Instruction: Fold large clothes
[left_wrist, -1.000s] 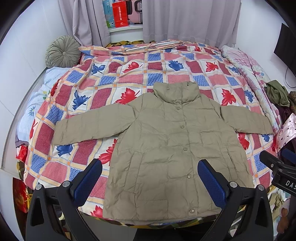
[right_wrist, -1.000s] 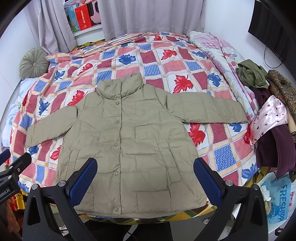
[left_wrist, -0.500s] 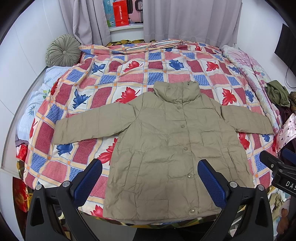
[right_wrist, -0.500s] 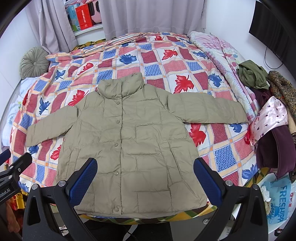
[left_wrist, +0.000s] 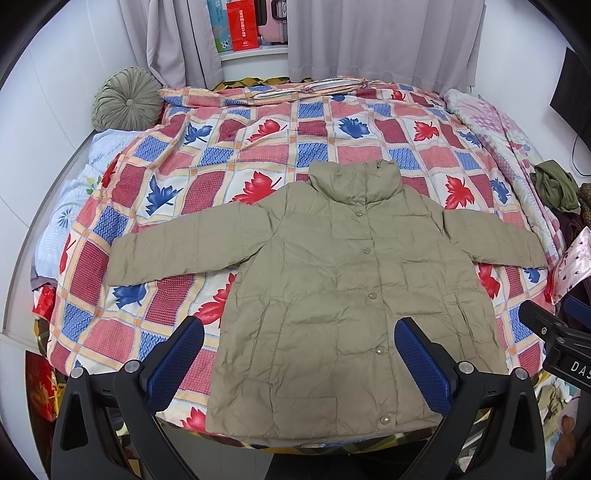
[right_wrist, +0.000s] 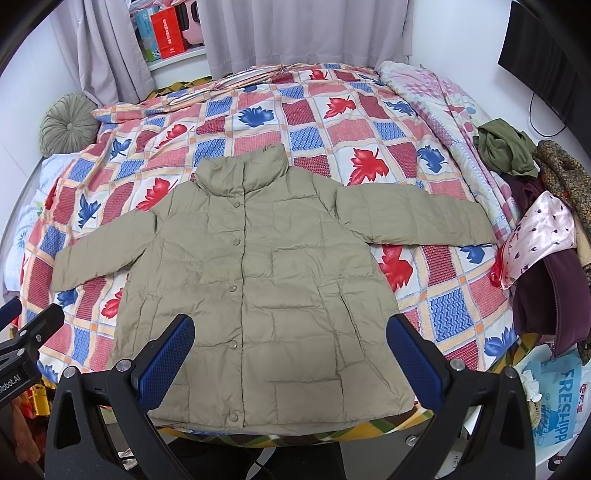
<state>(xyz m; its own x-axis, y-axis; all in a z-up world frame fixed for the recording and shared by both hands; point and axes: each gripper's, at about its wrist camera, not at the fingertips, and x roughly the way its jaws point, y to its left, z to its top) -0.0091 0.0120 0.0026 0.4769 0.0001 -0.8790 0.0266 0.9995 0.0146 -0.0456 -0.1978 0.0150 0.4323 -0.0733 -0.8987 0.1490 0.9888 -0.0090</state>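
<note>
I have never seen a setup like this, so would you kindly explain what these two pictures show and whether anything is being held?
These are two handheld grippers, one in each of a person's hands, each with a fisheye camera looking forward along its blue-padded fingers. One picture comes from the left gripper, the other from the right gripper. Both are open and hold nothing. Ahead, an olive puffer jacket lies flat, snapped shut, sleeves spread, on a bed's leaf-patterned quilt. A pile of other clothes sits at the bed's right edge.

A patchwork quilt (left_wrist: 258, 155) is covering the bed; grey curtains (left_wrist: 369, 40) are hanging at the far white wall (left_wrist: 55, 92), a round cushion (left_wrist: 127, 98) resting far left.
</note>
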